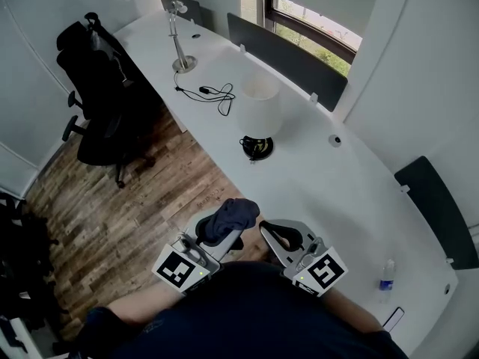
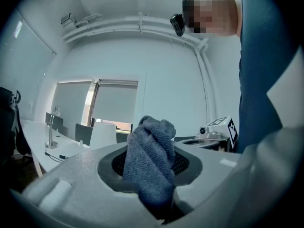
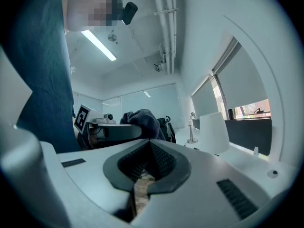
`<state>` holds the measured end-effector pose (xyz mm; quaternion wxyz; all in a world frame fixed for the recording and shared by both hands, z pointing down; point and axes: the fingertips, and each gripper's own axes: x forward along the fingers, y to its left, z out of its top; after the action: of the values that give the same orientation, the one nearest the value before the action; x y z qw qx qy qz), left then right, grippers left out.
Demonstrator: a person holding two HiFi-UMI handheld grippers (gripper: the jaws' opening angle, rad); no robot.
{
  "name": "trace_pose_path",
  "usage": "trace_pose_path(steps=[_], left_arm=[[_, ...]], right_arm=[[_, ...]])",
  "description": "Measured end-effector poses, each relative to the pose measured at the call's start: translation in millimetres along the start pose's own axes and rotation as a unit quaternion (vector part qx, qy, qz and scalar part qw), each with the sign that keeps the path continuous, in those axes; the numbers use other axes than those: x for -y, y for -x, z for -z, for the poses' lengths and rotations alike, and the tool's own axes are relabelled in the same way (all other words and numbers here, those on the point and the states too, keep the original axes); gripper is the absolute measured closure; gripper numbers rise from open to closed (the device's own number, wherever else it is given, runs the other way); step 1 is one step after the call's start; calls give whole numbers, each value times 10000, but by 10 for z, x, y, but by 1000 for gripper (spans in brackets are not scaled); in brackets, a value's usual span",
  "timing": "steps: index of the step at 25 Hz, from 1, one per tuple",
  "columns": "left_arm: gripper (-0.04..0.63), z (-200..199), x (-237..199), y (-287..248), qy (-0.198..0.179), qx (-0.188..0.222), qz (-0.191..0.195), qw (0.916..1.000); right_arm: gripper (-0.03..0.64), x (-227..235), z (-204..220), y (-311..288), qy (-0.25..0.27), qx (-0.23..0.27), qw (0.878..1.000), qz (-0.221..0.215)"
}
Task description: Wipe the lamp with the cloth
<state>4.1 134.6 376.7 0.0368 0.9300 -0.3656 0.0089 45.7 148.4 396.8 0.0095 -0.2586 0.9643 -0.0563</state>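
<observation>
A table lamp with a white shade (image 1: 258, 107) and a black base (image 1: 257, 147) stands on the long white desk (image 1: 322, 185); the shade also shows in the left gripper view (image 2: 103, 136) and the right gripper view (image 3: 213, 132). A dark blue cloth (image 1: 230, 219) is bunched between the jaws of my left gripper (image 1: 223, 235), which is shut on it (image 2: 151, 167). The gripper is held near my body, well short of the lamp. My right gripper (image 1: 281, 237) sits beside it, jaws together with nothing in them (image 3: 145, 175). From there the cloth (image 3: 141, 120) shows at left.
A slim metal desk lamp (image 1: 179, 45) and a black cable (image 1: 215, 93) lie at the desk's far end. A black office chair (image 1: 101, 96) stands on the wood floor at left. Dark partition panels (image 1: 288, 60) line the desk's back edge. A small bottle (image 1: 386, 275) stands near right.
</observation>
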Motion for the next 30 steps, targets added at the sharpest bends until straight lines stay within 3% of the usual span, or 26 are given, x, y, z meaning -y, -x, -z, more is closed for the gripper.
trace_pose_path(steps=[10,17,24,30], left_arm=[[460,23,-318,-389,202,4,215,9996],[460,-104,-948,-632,268,33,846,9961],[460,-166,-1398,-943,355,31,1586,9867],[460,-70,-1506,-1322,535,-245,1719,9834]], right_arm=[[606,477,48,-136,-117,-105,9993,328],[606,871,-93,-616,12,-241,9949,976],[606,1266,-320,-896,49,-117,9822,1876],[606,1489,-303,-836,22,-224,9801,1970]])
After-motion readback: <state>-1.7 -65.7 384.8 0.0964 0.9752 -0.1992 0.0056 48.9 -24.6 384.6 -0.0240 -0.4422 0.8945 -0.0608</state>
